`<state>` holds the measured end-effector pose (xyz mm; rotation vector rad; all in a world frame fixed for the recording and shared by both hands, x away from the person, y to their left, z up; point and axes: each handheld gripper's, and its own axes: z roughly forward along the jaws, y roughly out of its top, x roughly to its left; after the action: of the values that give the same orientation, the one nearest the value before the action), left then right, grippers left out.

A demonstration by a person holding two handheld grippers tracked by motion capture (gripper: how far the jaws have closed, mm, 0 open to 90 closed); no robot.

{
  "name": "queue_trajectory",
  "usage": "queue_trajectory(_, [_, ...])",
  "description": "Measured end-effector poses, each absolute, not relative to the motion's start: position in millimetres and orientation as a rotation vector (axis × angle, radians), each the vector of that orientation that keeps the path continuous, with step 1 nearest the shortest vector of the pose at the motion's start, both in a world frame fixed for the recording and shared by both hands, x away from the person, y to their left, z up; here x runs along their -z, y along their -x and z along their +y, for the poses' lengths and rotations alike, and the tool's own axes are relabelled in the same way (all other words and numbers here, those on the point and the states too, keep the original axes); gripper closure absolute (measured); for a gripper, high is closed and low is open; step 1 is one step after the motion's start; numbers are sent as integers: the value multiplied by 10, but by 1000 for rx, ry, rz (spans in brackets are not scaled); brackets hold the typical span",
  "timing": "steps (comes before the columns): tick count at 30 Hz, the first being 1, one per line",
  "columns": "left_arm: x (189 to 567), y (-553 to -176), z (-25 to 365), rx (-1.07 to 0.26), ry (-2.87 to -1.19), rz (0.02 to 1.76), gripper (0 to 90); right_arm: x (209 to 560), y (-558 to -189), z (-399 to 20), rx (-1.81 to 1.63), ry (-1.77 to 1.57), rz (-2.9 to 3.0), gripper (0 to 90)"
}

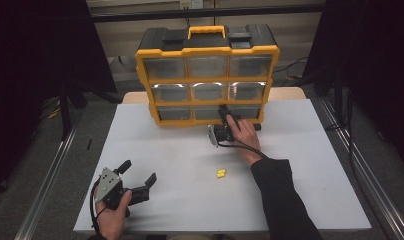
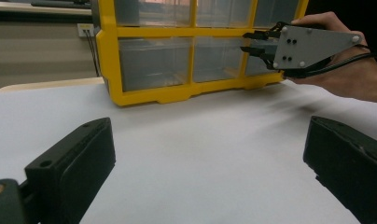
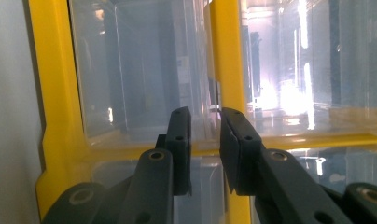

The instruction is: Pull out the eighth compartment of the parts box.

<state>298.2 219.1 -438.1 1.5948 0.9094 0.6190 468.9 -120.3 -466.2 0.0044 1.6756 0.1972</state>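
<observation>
At the bottom row of the yellow-framed organizer with clear plastic drawers [image 1: 208, 75], the right gripper [image 1: 223, 114] has its jaws narrowly parted, clasping nothing visible. Well in front of the organizer, the left gripper [image 1: 138, 176] gapes wide, empty; a small yellow piece [image 1: 220, 174] lies between.

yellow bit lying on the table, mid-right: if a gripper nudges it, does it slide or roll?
The small yellow piece looks rounded and lies flat, so it may roll rather than slide. It seems light for its size, likely skittering on the smooth white table. Its material cannot be told.
</observation>
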Motion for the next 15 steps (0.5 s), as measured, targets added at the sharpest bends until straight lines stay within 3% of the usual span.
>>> queue_trajectory(15, [4380, -2980, 2198, -623, -1597, 905, 22, 4644, -4684, -1191, -170, 24, 1681, 794])
